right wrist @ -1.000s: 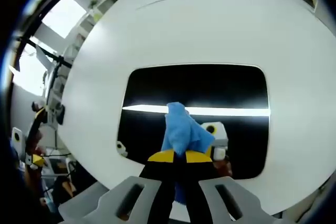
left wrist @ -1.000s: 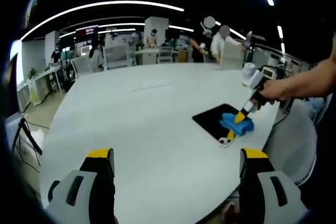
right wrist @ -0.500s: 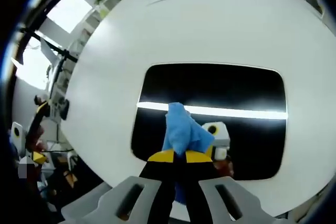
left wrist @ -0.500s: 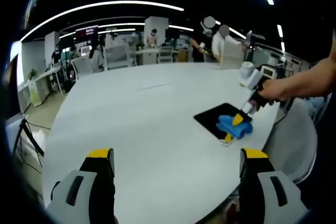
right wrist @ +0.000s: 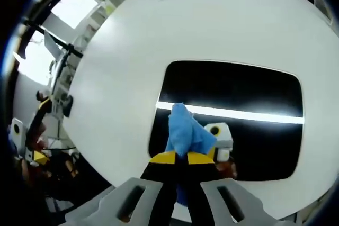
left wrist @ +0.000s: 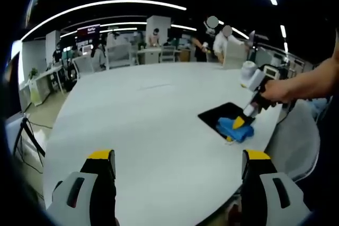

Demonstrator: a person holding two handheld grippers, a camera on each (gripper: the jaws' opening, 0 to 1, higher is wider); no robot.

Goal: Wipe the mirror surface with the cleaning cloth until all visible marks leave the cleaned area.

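A dark rectangular mirror [right wrist: 233, 93] lies flat on the white round table [right wrist: 127, 62], reflecting a bright ceiling light strip. My right gripper [right wrist: 183, 158] is shut on a blue cleaning cloth [right wrist: 185, 133], which presses on the mirror's near left part. In the left gripper view the mirror [left wrist: 222, 114] sits at the table's right side with the blue cloth [left wrist: 234, 129] on its near corner, and the right gripper [left wrist: 239, 123] comes down onto it from a person's hand. My left gripper [left wrist: 177, 165] hovers open over the table's near edge, far from the mirror.
The white table [left wrist: 148, 120] stretches wide to the left of the mirror. A grey chair [left wrist: 294, 146] stands past the table's right edge. Several people and desks [left wrist: 153, 48] are in the office behind. A tripod [left wrist: 26, 136] stands at the left.
The right gripper has dragged the blue cloth toward the mirror's near left edge. The left gripper has stayed in place and open.
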